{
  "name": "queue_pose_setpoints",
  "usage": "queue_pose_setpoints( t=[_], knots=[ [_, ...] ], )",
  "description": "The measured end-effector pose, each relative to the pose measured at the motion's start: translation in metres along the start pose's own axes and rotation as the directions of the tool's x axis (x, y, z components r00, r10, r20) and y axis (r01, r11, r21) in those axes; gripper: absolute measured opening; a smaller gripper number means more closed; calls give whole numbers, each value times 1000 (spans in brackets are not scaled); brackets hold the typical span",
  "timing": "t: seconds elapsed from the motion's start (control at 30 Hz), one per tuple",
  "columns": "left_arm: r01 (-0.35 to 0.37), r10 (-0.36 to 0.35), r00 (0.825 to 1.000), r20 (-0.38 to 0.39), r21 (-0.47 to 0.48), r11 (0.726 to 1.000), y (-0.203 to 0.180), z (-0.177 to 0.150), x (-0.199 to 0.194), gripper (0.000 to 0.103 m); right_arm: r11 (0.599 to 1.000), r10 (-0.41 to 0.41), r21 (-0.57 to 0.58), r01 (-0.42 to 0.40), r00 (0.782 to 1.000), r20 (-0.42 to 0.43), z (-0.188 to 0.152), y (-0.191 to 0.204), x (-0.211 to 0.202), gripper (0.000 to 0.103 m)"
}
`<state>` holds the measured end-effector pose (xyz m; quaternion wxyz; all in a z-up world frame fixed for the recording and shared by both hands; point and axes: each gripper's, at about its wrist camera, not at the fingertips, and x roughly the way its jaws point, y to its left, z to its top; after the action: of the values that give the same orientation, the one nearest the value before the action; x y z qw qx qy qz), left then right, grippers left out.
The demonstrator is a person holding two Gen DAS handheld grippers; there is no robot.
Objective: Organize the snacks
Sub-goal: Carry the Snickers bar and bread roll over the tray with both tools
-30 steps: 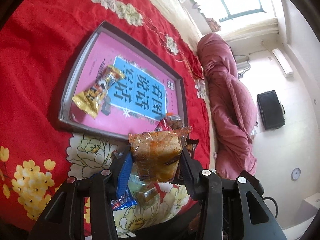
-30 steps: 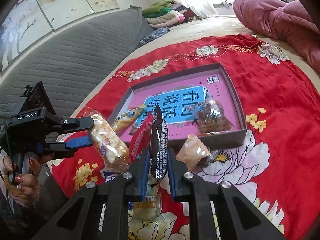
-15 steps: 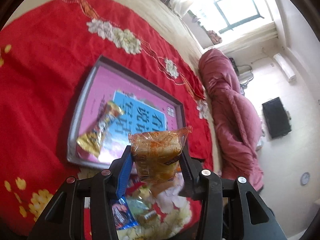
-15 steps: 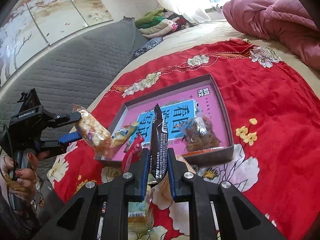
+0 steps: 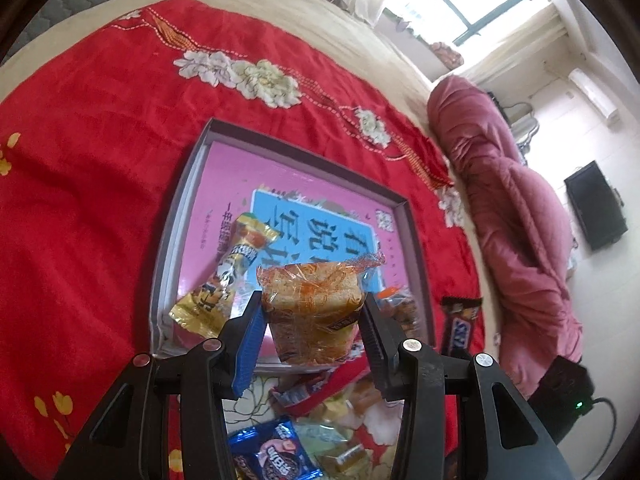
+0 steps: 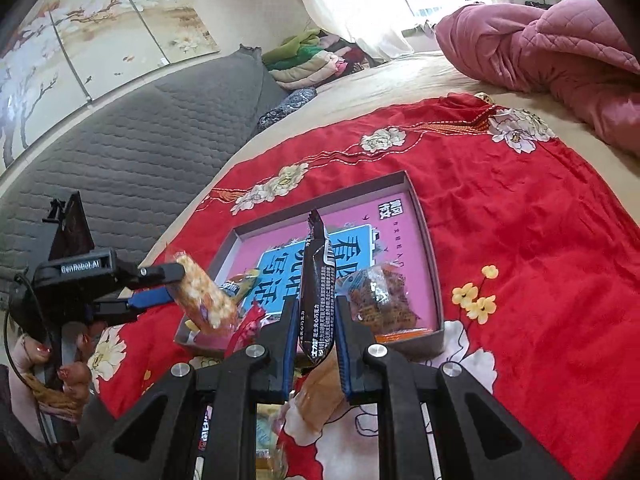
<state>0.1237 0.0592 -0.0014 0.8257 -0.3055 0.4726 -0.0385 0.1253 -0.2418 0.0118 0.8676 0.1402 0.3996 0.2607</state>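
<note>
My left gripper [image 5: 312, 320] is shut on an orange clear-wrapped cake snack [image 5: 314, 304] and holds it in the air over the near edge of the shallow grey box [image 5: 176, 208] with a pink and blue bottom. In the right wrist view the left gripper [image 6: 160, 284] holds that snack [image 6: 202, 300] at the box's left corner. My right gripper [image 6: 316, 328] is shut on a black chocolate bar [image 6: 318, 296], held upright above the box's near edge [image 6: 434, 308]. A yellow snack packet [image 5: 228, 276] and a clear bag of brown snacks [image 6: 380, 296] lie in the box.
The box sits on a red flowered cloth [image 5: 80, 160] on a bed. Loose snacks lie on the cloth near me, among them a blue packet [image 5: 276, 452] and a red one [image 5: 316, 388]. A pink quilt [image 6: 552, 48] lies at the far right, a grey headboard [image 6: 140, 140] at the left.
Both grippers have risen and drawn back with their snacks, so the box looks smaller and farther. Both grips are unchanged.
</note>
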Motion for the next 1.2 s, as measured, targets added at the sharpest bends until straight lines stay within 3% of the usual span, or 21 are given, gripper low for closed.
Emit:
queue_pose_setpoints(
  t=[0.87,1.2],
  knots=[
    [-66,67,997,-30,10,998,3,-1,19,48,995,-92,48,92,996,-13,16,-35,26,17],
    [-68,68,997,-29,10,998,4,0,20,48,988,-152,0,152,988,-39,16,-36,42,17]
  ],
)
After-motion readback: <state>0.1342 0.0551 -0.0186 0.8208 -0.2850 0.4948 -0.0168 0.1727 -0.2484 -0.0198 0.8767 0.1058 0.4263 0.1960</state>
